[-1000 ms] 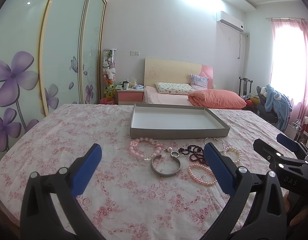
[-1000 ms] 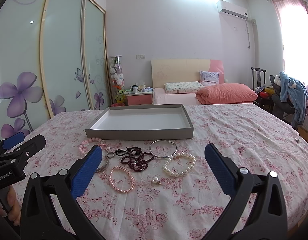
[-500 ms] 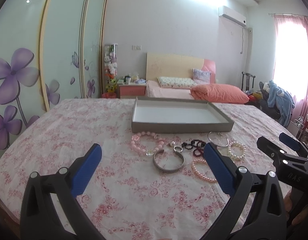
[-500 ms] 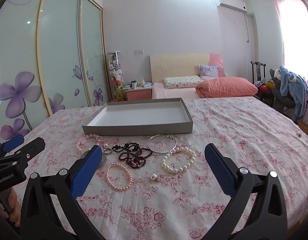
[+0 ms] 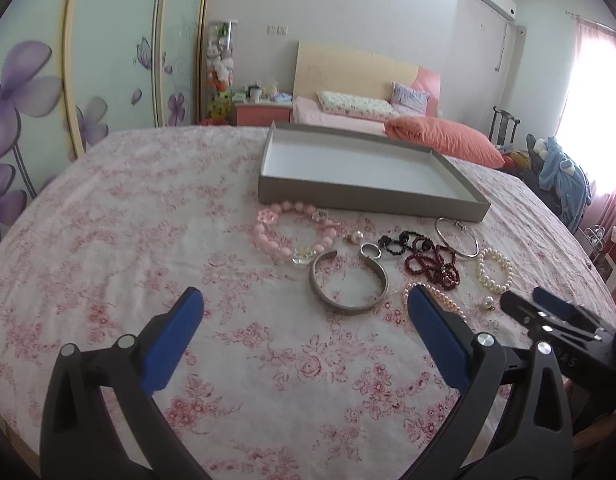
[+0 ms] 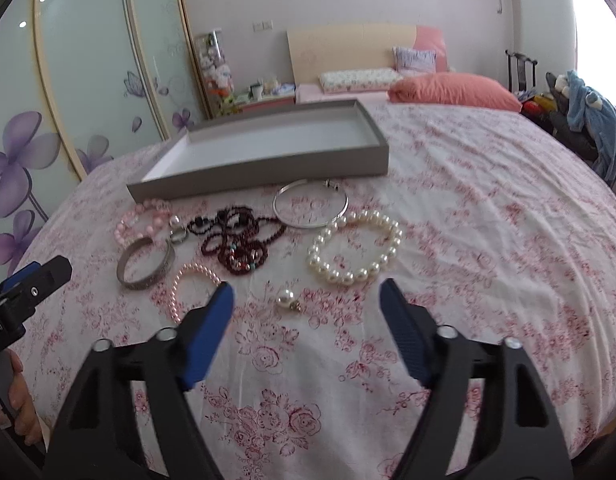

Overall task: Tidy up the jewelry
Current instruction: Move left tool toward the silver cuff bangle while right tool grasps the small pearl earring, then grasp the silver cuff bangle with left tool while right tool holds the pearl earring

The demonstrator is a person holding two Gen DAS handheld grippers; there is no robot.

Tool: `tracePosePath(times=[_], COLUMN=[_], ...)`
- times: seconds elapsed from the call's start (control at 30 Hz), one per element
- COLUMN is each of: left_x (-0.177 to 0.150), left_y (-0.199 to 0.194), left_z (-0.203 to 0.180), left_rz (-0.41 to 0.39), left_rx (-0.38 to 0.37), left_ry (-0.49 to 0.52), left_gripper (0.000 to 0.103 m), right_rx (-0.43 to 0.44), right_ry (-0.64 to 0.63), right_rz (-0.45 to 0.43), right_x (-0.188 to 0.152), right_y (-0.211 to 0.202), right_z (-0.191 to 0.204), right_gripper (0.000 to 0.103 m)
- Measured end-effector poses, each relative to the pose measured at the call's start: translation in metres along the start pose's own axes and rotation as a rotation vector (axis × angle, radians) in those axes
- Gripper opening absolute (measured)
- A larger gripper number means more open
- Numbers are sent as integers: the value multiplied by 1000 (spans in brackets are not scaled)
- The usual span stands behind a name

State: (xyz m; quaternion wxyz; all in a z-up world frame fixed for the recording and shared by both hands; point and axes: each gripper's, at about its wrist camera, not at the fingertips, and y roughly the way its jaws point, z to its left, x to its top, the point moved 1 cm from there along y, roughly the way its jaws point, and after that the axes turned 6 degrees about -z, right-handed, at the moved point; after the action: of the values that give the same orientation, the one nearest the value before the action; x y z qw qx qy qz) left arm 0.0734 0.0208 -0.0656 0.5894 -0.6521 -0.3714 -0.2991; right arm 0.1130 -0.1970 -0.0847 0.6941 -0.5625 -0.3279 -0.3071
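Jewelry lies on the floral cloth in front of an empty grey tray (image 5: 372,196) (image 6: 267,176). In the left wrist view my left gripper (image 5: 303,292) hangs open, short of a silver cuff (image 5: 348,306) and a pink bead bracelet (image 5: 267,240). My right gripper (image 6: 306,286) has its jaws closing with no pad touching anything. A pearl earring (image 6: 287,300) lies on the cloth under the gap. Just beyond are a white pearl bracelet (image 6: 344,278), dark red beads (image 6: 243,248), a thin silver bangle (image 6: 308,225) and a pink pearl bracelet (image 6: 195,270).
The cloth-covered table (image 5: 147,220) is round and its edge curves away left and right. A bed with an orange pillow (image 5: 448,140) stands behind it, a chair with blue clothes (image 5: 560,172) at the right, and wardrobe doors (image 5: 87,60) at the left.
Both grippers have dipped and come closer to the jewelry, which now sits larger and lower in each view. The right gripper's jaws have narrowed. The left jaws keep the same width.
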Motion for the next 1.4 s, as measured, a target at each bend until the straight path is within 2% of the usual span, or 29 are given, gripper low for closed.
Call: tracePosePath(times=[0.13, 0.37, 0.43, 0.5, 0.7, 0.8, 0.93, 1.1, 1.33, 1.4], left_x=[1, 4, 5, 6, 5, 5, 4, 4, 10, 11], left_y=[12, 28, 32, 37, 51, 60, 72, 90, 98, 100], left_z=[-2, -9, -10, -11, -18, -22, -29, -32, -40, -42], left_rz=[33, 77, 92, 109, 162, 189, 228, 284, 281, 276], left_rx=[8, 26, 28, 27, 35, 44, 50, 60, 67, 64], left_ry=[0, 24, 32, 39, 71, 90, 118, 119, 122, 123], left_gripper=[99, 99, 99, 99, 99, 99, 99, 91, 88, 84], right_rx=[4, 6, -2, 0, -18, -19, -9, -2, 1, 4], right_ry=[-8, -54, -60, -62, -127, -125, -117, -109, -99, -93], right_rz=[55, 108, 112, 117, 119, 118, 116, 115, 117, 118], right_x=[-3, -2, -1, -1, 0, 0, 0, 0, 1, 1], right_y=[11, 25, 27, 27, 29, 29, 28, 27, 28, 28], right_z=[2, 12, 12, 13, 25, 22, 18, 16, 14, 14], right_gripper=[50, 35, 25, 21, 21, 16, 16, 16, 16, 16])
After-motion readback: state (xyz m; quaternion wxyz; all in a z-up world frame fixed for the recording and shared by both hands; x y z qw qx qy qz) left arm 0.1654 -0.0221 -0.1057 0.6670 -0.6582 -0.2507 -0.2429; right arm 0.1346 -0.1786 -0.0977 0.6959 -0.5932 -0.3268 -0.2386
